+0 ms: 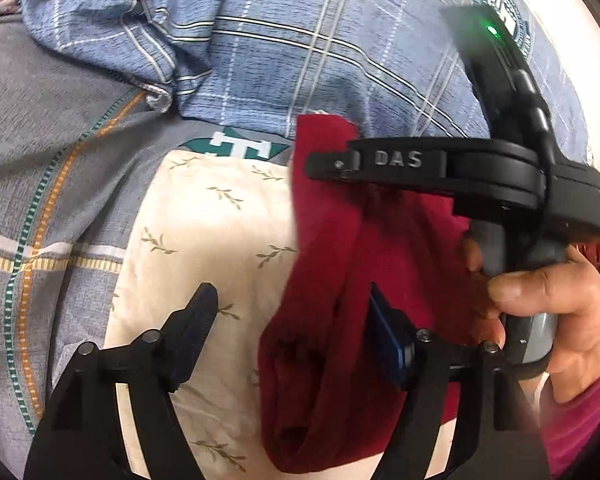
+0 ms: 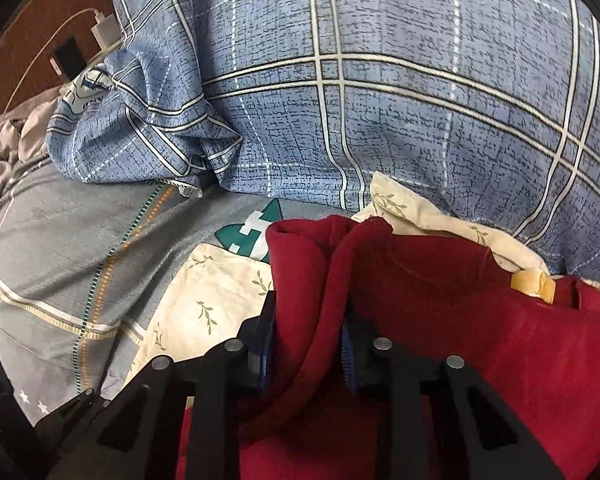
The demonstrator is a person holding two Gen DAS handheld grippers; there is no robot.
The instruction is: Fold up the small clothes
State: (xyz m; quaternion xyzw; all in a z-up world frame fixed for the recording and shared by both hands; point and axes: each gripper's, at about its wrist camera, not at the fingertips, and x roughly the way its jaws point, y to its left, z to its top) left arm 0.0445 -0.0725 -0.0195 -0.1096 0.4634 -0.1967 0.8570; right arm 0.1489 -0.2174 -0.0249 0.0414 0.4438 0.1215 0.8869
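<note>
My left gripper (image 1: 290, 312) sits at the bottom of its view with its 2 fingers spread wide. The left finger hangs over the cream leaf-print cloth (image 1: 204, 248), and the right finger lies against the red garment (image 1: 328, 320), with nothing caught between them. The garment runs from the centre of that frame down to the bottom edge, draped in soft folds over the cream cloth.

At the right of the same view I see my right gripper (image 1: 328, 166) from the side (its arm is stamped DAS), crossing over the upper part of the garment, with the bare hand (image 1: 556, 304) wrapped around its handle at the right edge.

In the right wrist view the 2 fingers are drawn in on a thick fold of the red garment, pinching it at lower centre. The rest of the garment fills the lower right, with a tan label (image 2: 534, 284) showing near its upper edge. A blue plaid quilt (image 2: 380, 80) fills the top of the frame, a grey sheet (image 2: 72, 248) the left, and a white charger (image 2: 106, 30) sits in the upper left corner.
</note>
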